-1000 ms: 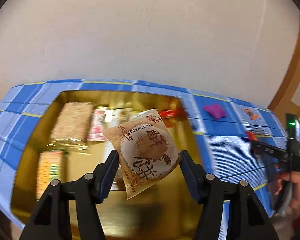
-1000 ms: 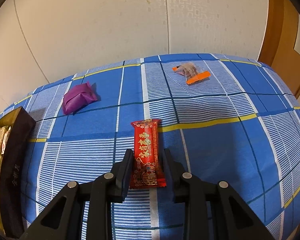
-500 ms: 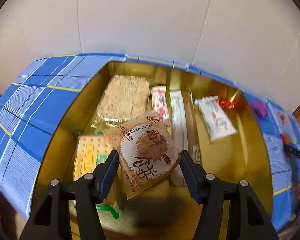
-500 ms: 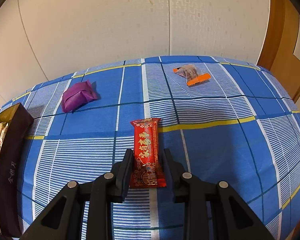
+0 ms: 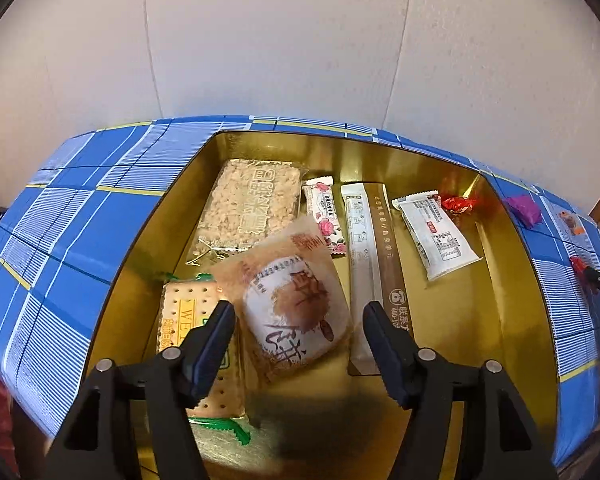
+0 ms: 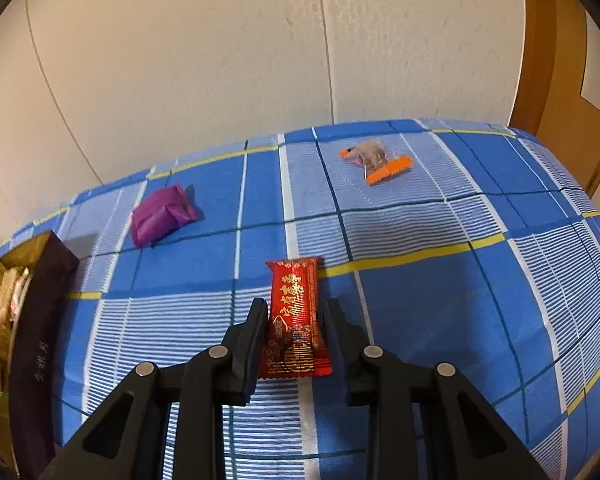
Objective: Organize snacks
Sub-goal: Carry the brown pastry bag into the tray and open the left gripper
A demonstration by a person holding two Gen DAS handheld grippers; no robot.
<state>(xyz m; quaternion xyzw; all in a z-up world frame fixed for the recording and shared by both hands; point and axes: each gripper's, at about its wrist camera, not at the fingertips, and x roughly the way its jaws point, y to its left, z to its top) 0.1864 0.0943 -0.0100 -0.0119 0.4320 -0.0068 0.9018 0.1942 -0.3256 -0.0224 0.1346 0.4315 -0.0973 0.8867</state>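
In the left wrist view my left gripper is open over the gold tray. A brown round-pastry packet lies free between the fingers, partly on a cracker pack. The fingers do not touch it. In the right wrist view my right gripper is shut on a red snack bar, held above the blue checked cloth. The tray's dark wall shows at the far left.
The tray also holds a rice-crisp block, a rose-print bar, a long white-brown stick, a white packet and a red candy. A purple packet and an orange-ended candy lie on the cloth.
My left gripper moved over the tray, opened and let the pastry packet drop among the snacks. My right gripper kept the red bar and barely moved.
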